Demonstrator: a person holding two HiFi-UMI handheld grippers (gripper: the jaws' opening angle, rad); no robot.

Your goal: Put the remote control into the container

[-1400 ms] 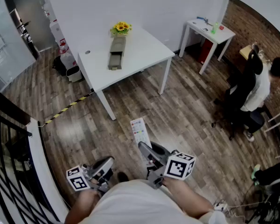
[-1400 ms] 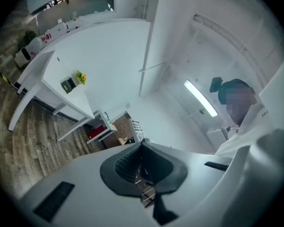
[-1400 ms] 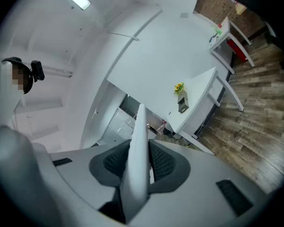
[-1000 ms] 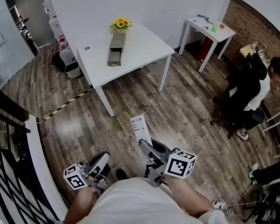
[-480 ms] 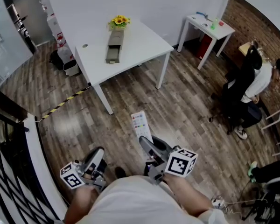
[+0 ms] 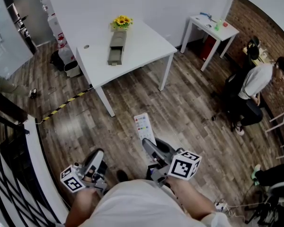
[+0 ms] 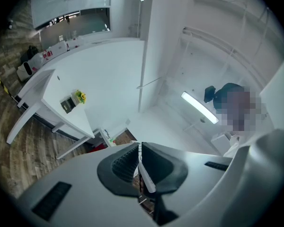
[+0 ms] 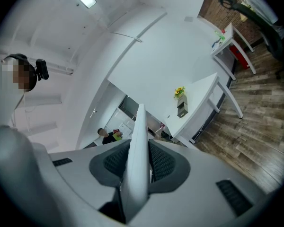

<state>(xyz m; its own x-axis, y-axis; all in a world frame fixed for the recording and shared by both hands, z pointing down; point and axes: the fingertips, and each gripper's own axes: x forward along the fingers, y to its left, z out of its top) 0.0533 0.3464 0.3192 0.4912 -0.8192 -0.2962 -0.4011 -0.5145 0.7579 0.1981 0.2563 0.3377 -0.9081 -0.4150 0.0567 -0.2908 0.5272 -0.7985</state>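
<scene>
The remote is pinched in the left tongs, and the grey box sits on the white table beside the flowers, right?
Not quite: the remote is pinched in the right tongs, as the right gripper view shows; the left tongs are shut and empty. The grey box does sit on the white table beside the flowers.

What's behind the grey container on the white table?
Yellow sunflowers stand just behind the far end of the container on the white table. Whatever holds them is hidden behind the container, and the container's inside is too small to make out.
</scene>
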